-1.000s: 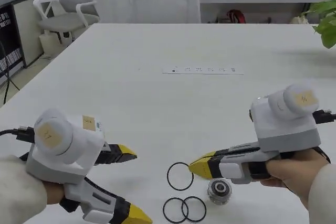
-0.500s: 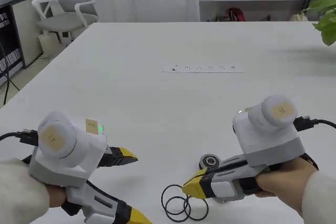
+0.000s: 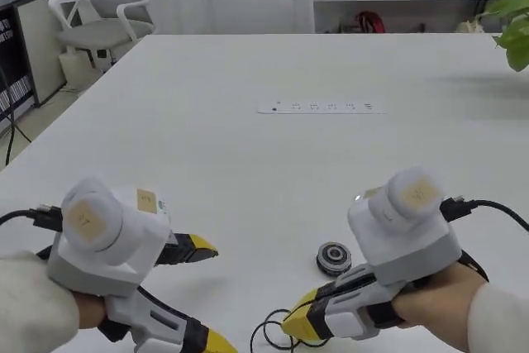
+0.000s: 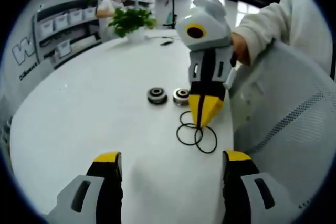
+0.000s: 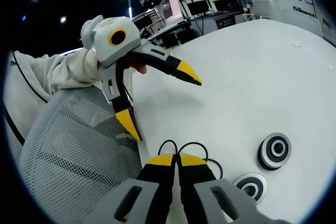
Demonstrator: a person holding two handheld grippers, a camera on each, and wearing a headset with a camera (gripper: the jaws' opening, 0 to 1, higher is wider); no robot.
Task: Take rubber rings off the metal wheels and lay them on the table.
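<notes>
Right tongs (image 5: 177,159) sit together at the rubber rings (image 4: 198,132) with two metal wheels (image 5: 274,150) at their 2 o'clock on the surface (image 3: 248,146); left tongs (image 4: 171,157) stand apart.

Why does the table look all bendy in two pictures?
Left gripper view: the fisheye lens bends the white table into a curve. Right gripper view: same bending. Head view: the table's edges run straight, and the picture is sharp.

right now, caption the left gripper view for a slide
Right gripper, fingers shut, tips at black rubber rings beside two metal wheels on the white table
</notes>
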